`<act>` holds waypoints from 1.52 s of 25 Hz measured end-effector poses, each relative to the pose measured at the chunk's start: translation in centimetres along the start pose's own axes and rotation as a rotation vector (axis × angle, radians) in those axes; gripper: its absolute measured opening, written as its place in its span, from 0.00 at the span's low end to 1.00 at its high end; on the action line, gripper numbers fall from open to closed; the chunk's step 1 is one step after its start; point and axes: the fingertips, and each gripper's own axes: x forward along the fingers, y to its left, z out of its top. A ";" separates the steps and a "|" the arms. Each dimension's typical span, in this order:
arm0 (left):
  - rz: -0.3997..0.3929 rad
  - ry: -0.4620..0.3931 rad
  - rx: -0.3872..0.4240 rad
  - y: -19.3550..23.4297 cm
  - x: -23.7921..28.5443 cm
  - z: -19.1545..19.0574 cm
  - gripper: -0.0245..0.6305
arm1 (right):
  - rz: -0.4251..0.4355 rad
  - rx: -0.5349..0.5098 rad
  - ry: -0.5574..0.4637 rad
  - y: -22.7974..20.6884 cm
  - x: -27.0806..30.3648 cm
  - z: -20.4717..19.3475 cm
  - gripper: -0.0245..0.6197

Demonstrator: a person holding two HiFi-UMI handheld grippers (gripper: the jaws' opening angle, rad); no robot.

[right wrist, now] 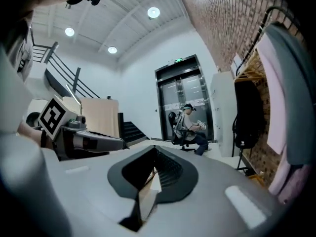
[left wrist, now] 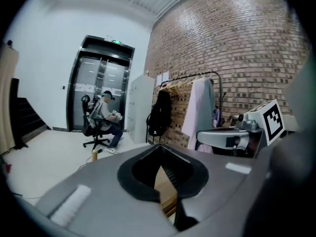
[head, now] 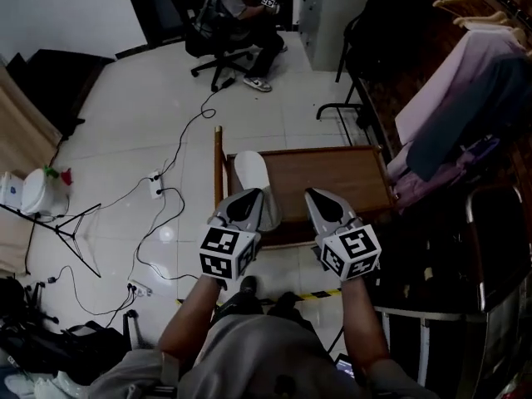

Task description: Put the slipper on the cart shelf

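Note:
A white slipper (head: 253,183) lies on the left part of the brown wooden cart shelf (head: 341,177), seen from above in the head view. My left gripper (head: 248,198) hovers over the slipper's near end, shut, with nothing between its fingers. My right gripper (head: 319,196) is level with it above the shelf's front edge, also shut and empty. The left gripper view shows its jaws (left wrist: 160,157) meeting at the tip, with a sliver of wood below. In the right gripper view the right gripper (right wrist: 155,158) looks the same. The slipper cannot be made out in either gripper view.
A clothes rack (head: 465,98) with hanging garments stands at the right. A person sits on an office chair (head: 220,44) at the back. Cables and power strips (head: 156,185) trail over the white floor at the left, by a tripod (head: 66,231). A dark metal frame (head: 490,248) stands at the near right.

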 end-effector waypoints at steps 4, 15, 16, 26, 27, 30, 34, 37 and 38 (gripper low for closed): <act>0.126 0.023 -0.042 4.3 -1.9 -1.8 0.05 | 0.077 0.018 0.050 2.0 4.3 -1.9 0.04; 0.203 0.076 -0.118 11.7 -1.2 -6.8 0.05 | 0.086 0.004 0.307 3.7 13.5 -12.4 0.08; 0.202 0.081 -0.125 12.0 -1.0 -7.1 0.05 | 0.073 0.013 0.340 3.4 14.3 -13.9 0.11; 0.145 0.151 -0.119 14.1 0.2 -9.6 0.05 | -0.024 0.092 0.575 1.0 19.6 -25.4 0.27; 0.138 0.155 -0.119 14.2 0.2 -9.7 0.05 | -0.034 0.095 0.585 0.8 19.8 -26.0 0.27; 0.125 0.168 -0.122 14.6 0.2 -10.1 0.05 | -0.061 0.108 0.612 0.9 20.5 -27.3 0.28; 0.108 0.177 -0.116 15.0 0.6 -10.3 0.05 | -0.089 0.105 0.656 0.7 21.1 -28.5 0.25; 0.094 0.183 -0.112 15.2 0.7 -10.3 0.05 | -0.087 0.108 0.687 1.1 20.9 -29.3 0.13; 0.089 0.184 -0.110 15.3 0.7 -10.2 0.05 | -0.082 0.109 0.690 1.2 20.9 -29.2 0.10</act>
